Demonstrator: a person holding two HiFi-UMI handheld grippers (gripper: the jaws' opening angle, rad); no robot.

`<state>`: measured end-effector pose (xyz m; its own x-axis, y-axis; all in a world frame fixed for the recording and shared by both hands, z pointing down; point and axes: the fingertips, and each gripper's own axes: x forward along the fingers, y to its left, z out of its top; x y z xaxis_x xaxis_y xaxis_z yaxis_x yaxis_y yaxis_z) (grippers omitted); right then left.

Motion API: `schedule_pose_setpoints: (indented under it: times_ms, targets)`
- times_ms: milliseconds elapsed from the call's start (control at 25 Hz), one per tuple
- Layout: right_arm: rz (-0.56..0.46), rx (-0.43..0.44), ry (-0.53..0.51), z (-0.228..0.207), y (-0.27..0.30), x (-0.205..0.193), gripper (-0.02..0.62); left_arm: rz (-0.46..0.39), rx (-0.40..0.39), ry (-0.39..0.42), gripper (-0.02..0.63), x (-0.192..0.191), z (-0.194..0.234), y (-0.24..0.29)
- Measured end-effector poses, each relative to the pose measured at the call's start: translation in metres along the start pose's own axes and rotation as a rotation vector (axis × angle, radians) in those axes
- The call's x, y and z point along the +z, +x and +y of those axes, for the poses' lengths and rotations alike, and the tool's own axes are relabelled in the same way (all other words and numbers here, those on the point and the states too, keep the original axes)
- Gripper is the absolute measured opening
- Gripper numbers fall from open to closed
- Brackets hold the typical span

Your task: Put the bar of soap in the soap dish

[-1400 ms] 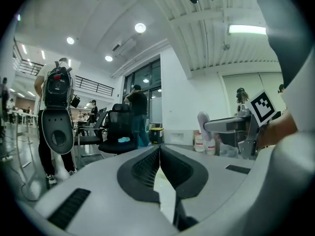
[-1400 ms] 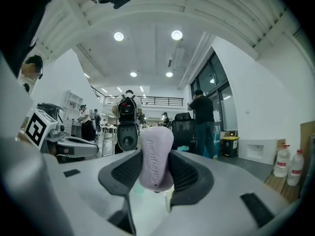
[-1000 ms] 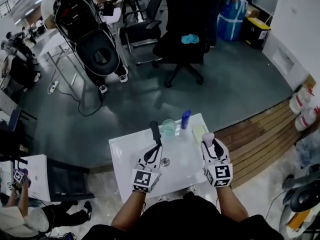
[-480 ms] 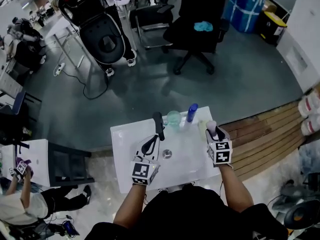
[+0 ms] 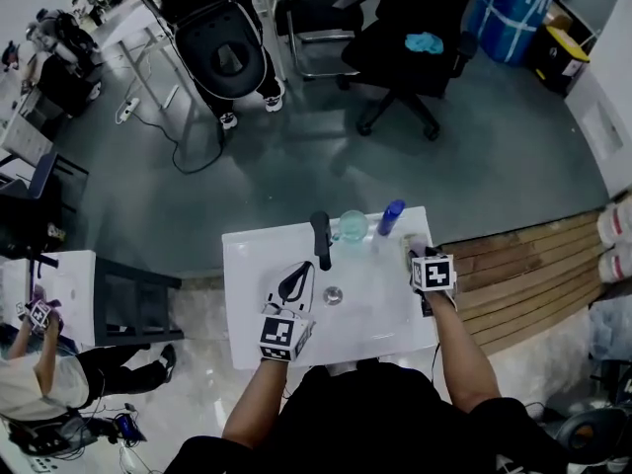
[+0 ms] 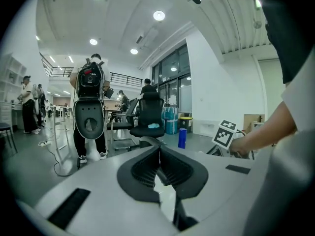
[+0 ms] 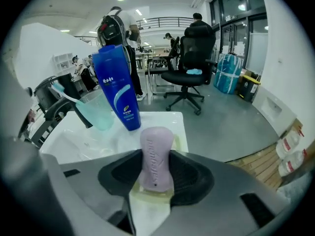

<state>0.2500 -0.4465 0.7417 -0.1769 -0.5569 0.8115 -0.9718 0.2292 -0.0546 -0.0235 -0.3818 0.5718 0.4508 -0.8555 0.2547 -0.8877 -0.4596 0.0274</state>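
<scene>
In the right gripper view, a lilac bar of soap (image 7: 156, 159) stands on end between the jaws of my right gripper (image 7: 156, 173), which is shut on it. Directly below it lies the pale yellow, translucent soap dish (image 7: 181, 142), on the right rim of the white sink (image 7: 83, 141). Whether the soap touches the dish I cannot tell. From the head view, my right gripper (image 5: 417, 252) hangs over the sink's far right corner, hiding the dish. My left gripper (image 5: 293, 289) hovers over the basin's left side, its jaws shut (image 6: 158, 168) on nothing.
A blue bottle (image 7: 117, 87) and a pale green cup (image 7: 96, 113) with a toothbrush stand just left of the dish, beside the black faucet (image 5: 321, 240). A drain (image 5: 333, 294) sits mid-basin. Beyond the sink are office chairs (image 5: 420, 47) and people.
My right gripper carried the soap away from me to the sink's far right corner, over the dish. The left gripper stayed over the basin. The head view shifted.
</scene>
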Motion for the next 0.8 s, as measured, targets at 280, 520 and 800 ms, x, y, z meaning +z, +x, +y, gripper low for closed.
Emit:
schedule_pose_setpoints:
  times_ms: [280, 520, 800]
  targets:
    - [0.093, 0.039, 0.054, -0.001, 0.019, 0.003, 0.187, 0.012, 0.009, -0.006, 0.021, -0.006, 0.002, 0.000]
    - [0.019, 0.009, 0.008, -0.002, 0.009, 0.017, 0.196, 0.011, 0.011, -0.008, 0.021, -0.004, 0.004, 0.000]
    - [-0.222, 0.007, -0.088, 0.022, -0.049, 0.066, 0.162, -0.004, -0.010, 0.004, 0.021, 0.004, 0.001, -0.001]
